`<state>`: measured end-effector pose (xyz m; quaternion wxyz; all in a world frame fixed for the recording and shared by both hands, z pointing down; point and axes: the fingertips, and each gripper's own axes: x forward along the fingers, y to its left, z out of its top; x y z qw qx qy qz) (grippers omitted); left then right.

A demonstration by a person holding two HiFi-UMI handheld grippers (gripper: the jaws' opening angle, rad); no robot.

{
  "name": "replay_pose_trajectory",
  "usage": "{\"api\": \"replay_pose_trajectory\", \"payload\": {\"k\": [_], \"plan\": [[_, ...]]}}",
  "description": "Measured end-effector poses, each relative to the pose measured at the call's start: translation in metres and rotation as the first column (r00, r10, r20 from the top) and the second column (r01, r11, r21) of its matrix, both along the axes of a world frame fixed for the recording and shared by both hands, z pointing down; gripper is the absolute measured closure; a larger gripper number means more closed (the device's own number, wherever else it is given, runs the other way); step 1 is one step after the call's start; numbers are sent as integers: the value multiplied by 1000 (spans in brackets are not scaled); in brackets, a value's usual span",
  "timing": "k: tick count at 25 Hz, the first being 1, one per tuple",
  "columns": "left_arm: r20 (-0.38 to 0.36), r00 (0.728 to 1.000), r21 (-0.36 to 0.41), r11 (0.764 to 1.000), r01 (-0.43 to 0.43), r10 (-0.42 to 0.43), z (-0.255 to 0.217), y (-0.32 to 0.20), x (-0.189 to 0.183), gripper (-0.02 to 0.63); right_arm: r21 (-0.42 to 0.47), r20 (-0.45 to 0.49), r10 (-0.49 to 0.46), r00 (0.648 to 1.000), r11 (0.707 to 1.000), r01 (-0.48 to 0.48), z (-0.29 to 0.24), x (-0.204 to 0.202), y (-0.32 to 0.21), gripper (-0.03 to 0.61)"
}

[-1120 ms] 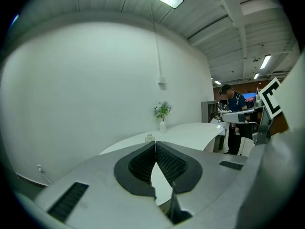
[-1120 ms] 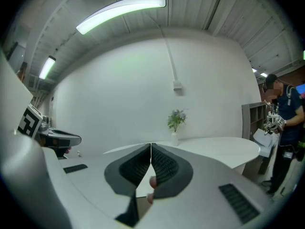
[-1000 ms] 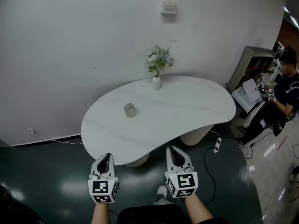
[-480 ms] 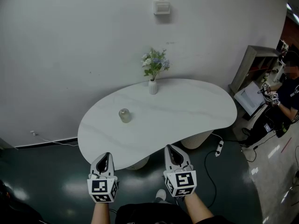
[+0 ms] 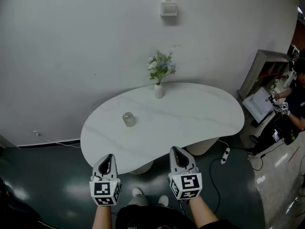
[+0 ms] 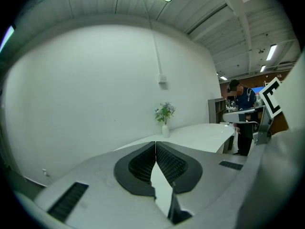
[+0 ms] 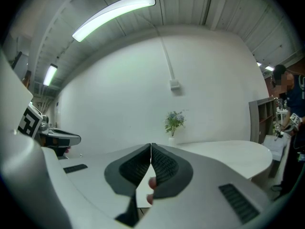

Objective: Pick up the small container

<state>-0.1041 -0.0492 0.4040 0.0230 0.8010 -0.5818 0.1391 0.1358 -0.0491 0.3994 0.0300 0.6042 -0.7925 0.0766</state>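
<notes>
left gripper (image 5: 109, 158): its two jaws are pressed together, with nothing between them. right gripper (image 5: 176, 151): the same, jaws together and empty. both are held side by side just short of the table's near edge, pointing across the white table (image 5: 190, 118).

the small container (image 5: 128, 119), a short squat jar, stands upright on the left part of the table, back from its near edge and with bare tabletop all round it. from the left gripper it lies ahead and a little to the right; from the right gripper it lies ahead and well to the left. the left gripper looks the nearer. neither gripper view shows the jar.

a vase of flowers (image 5: 158, 90) stands at the table's far edge, well apart from the jar. the jaws would have to open before any grasp.
</notes>
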Motion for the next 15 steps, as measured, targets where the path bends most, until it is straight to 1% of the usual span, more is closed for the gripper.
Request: {"api": "replay_pose_trajectory", "payload": {"k": [6,15], "plan": [[-2,1000,17,1000,12,-12,-9,-9,-2,601,6,4,-10,1000,1000,10,-4,-3,-9,512],[-10,1000,43,999,1,-1,-16,-33,-1,601,-1,7,-4,1000,1000,4,-6,-5,-30,512]]}}
